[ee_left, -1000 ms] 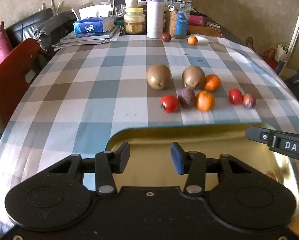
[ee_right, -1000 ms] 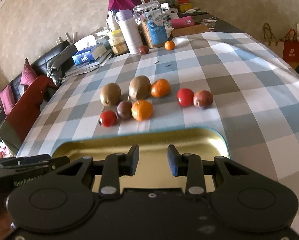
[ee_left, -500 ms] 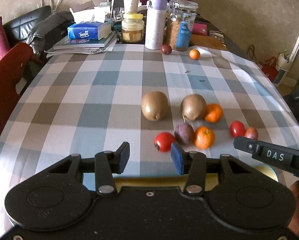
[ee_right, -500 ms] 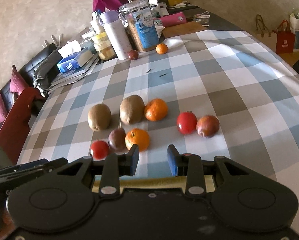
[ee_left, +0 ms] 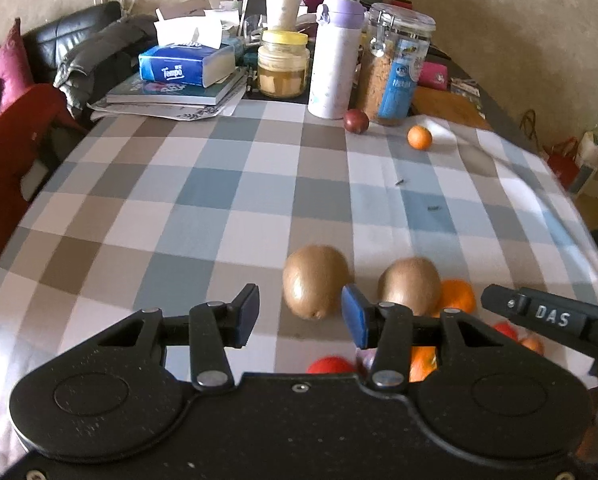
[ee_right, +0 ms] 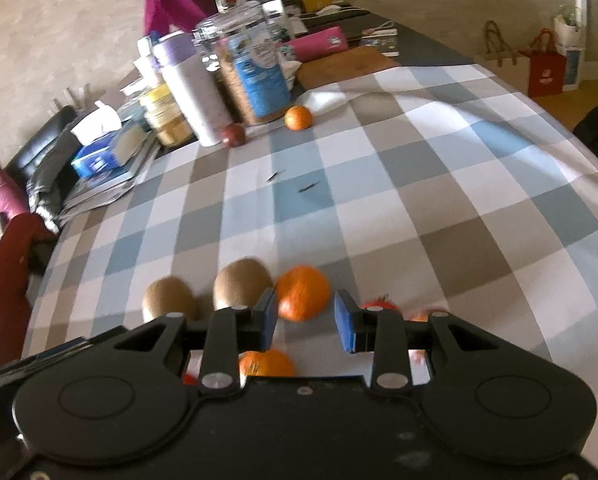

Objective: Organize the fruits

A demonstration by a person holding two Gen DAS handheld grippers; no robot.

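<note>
Two brown kiwis (ee_left: 315, 280) (ee_left: 411, 285) lie side by side on the checked tablecloth (ee_left: 219, 208). My left gripper (ee_left: 299, 314) is open and empty, its jaws just in front of the left kiwi. My right gripper (ee_right: 305, 320) is open and empty, its jaws framing an orange (ee_right: 302, 292) just beyond them. A second orange (ee_right: 266, 362), a red tomato (ee_left: 331, 365) and other small fruits lie partly hidden under both grippers. The kiwis also show in the right wrist view (ee_right: 169, 298) (ee_right: 241, 284).
At the far end stand a glass jar (ee_left: 397, 70), a white bottle (ee_left: 335, 56), a honey jar (ee_left: 283, 66), a tissue box (ee_left: 187, 64) on books, a dark plum (ee_left: 355, 121) and a small orange (ee_left: 419, 137). A red chair (ee_left: 7, 152) stands left.
Both grippers have moved forward over the table toward the fruits. The gold tray seen a second ago has dropped out of view below them. Both stay open.
</note>
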